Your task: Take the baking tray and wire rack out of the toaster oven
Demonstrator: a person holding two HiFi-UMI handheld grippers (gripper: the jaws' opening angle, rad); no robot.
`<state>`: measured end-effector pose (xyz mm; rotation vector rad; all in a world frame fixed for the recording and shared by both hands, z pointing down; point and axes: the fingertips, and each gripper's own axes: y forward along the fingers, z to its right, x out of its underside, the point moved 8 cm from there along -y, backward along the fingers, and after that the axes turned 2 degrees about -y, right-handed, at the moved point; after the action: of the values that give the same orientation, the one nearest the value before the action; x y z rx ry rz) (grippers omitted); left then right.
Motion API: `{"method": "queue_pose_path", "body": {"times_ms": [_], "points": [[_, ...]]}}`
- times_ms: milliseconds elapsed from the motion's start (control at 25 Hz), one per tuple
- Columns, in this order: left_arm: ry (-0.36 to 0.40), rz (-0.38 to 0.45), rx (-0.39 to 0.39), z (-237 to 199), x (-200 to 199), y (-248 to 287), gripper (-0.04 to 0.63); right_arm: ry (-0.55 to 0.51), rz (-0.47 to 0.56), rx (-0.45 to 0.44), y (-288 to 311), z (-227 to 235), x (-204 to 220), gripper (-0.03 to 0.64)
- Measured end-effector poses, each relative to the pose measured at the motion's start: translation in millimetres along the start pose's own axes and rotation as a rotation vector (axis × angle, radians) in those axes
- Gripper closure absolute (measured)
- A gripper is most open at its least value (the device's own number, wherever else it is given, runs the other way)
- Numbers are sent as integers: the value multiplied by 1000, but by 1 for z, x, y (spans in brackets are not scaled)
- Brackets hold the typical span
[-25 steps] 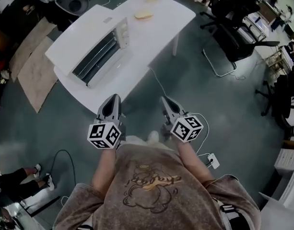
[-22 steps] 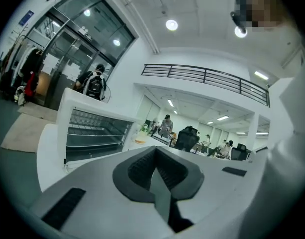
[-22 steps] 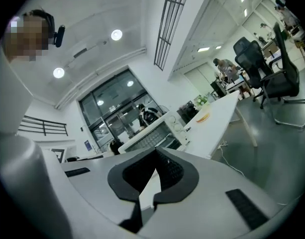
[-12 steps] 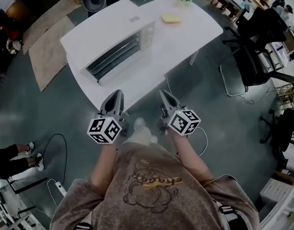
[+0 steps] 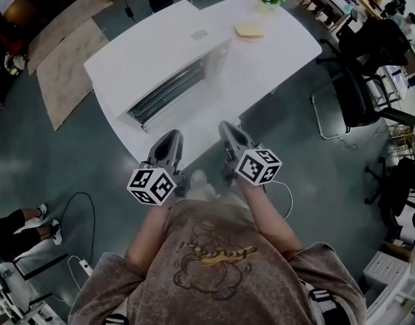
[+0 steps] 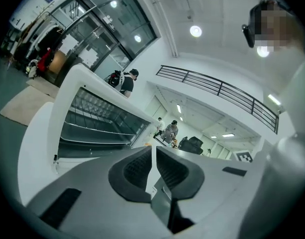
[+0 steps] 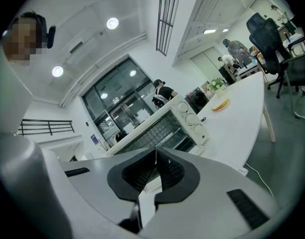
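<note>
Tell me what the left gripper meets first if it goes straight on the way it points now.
Probably the glass door of the white toaster oven. The left gripper, jaws shut and empty, points slightly downward, so the near edge of the white oval table could come first; depth is unclear.

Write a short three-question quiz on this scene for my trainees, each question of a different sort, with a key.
1. True or false: the left gripper and the right gripper both have their jaws wide open.
2. Multiple choice: the oven stands on A) the floor, B) the table, C) a chair.
3. Short answer: does either gripper touch the oven?

Key: 1 false, both are shut and empty. 2 B. 3 No, both are short of it.
</note>
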<state>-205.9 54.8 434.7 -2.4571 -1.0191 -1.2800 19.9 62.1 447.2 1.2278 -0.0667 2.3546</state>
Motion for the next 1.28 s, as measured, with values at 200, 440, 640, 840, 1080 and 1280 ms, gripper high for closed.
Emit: {"method": "queue_pose_path", "body": {"times_ms": [200, 440, 640, 840, 1080, 1280], "points": [[-97, 17, 14, -20, 1, 18, 420, 54, -5, -33, 29, 7, 4, 458], [-169, 35, -34, -43, 5, 30, 337, 125, -18, -68, 62, 19, 9, 357], [-259, 71, -111, -76, 17, 50, 328, 170, -103, -95, 100, 38, 22, 357], [-382, 149, -204, -107, 30, 71, 310, 224, -158, -105, 138, 60, 28, 357], [-465, 240, -283, -138, 32, 87, 310, 285, -209, -135, 185, 80, 32, 357], [-519, 296, -329, -159, 31, 91, 310, 319, -231, -136, 216, 92, 34, 357]]}}
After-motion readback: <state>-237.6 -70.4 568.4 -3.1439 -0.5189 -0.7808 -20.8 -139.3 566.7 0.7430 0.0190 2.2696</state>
